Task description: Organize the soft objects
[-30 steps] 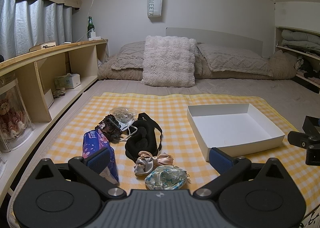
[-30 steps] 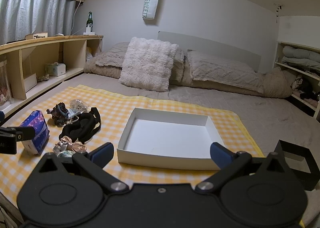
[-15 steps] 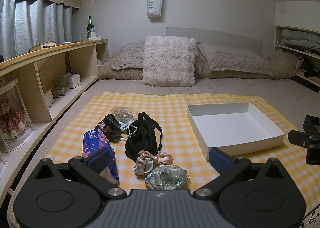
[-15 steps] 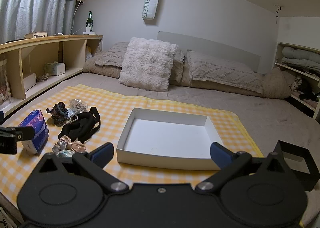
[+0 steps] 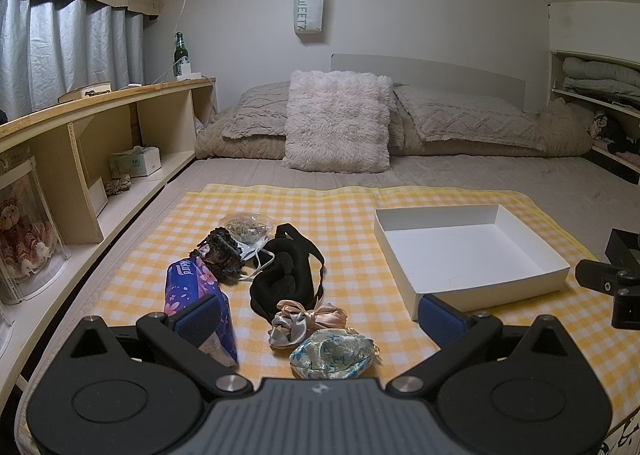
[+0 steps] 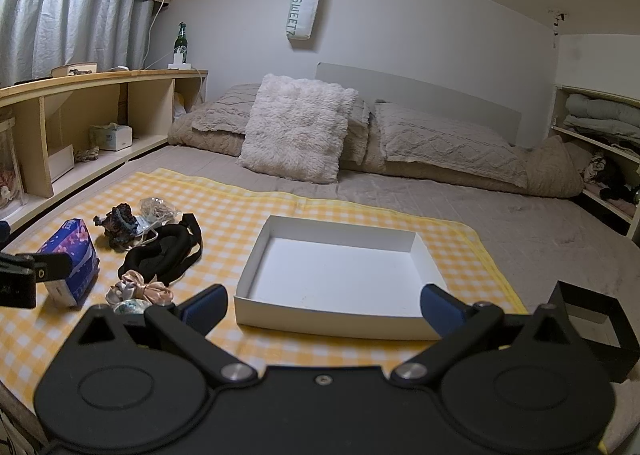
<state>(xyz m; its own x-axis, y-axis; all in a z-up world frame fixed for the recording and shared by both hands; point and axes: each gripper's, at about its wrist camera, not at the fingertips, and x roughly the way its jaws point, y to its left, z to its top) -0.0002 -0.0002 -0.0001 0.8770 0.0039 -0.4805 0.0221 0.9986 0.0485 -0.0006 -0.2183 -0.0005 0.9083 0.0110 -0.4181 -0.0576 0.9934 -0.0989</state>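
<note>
At the bottom of the left wrist view, the left hand-held gripper [image 5: 320, 313] is released, its blue-padded fingers spread wide with nothing between them. The left pad covers the near corner of a purple floral tissue pack [image 5: 192, 289] lying at lower left. Between the fingers, low in the frame, sits a pale blue-and-cream patterned fabric pouch [image 5: 334, 349], its near edge cut off by the gripper body. Just beyond it and touching it lies a peach and silver satin bow scrunchie [image 5: 306, 319]. Above that, mid-frame, is a black padded sleep mask with straps [image 5: 286, 275]; left of it a dark knitted scrunchie [image 5: 222, 253] overlaps a white item, mostly hidden and hard to identify. Furthest in this cluster is a clear plastic bag of thin tan bands [image 5: 248, 225]. All rest on a yellow-and-white checked cloth [image 5: 352, 215] spread over the bed.

In the right wrist view, the right hand-held gripper [image 6: 322, 305] is likewise released and empty. Past its fingers, centre frame, stands an empty shallow white cardboard box [image 6: 340, 271], well apart from the cluster at centre left. A black open-frame object [image 6: 592, 325] at the right edge is partly cut off. At the top of the frame a fluffy cream pillow [image 6: 298, 127] leans on grey bedding.
</note>
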